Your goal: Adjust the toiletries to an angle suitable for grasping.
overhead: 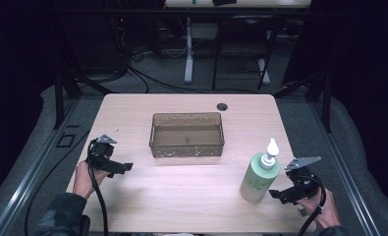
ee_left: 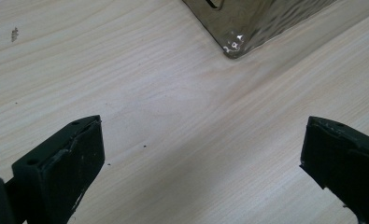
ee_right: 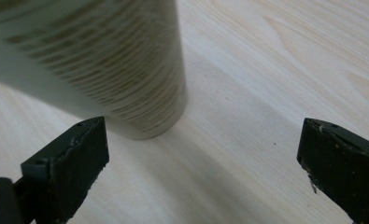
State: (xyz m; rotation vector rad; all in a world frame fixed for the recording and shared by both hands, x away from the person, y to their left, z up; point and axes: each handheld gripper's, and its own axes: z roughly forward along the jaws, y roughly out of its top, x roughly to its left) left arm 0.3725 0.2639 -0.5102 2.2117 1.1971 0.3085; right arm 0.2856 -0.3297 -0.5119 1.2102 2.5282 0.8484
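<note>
Two hand-held grippers gaping wide and empty, right hand-held gripper (overhead: 280, 193) just beside upright green pump bottle (overhead: 258, 178) on table (overhead: 181, 191), left hand-held gripper (overhead: 124, 167) near clear bin (overhead: 186, 147); likely risk: off-centre jaw nudge toppling tall bottle.

Your worktop (overhead: 181, 191) is pale wood-grain laminate, smooth and matt. The bin (overhead: 187, 134) looks like smoky translucent plastic, glossy with a rippled wall. Your pump bottle (overhead: 259, 178) is matt pale-green plastic. The fingers (ee_left: 65, 163) carry black, scuffed, matt pads.
</note>
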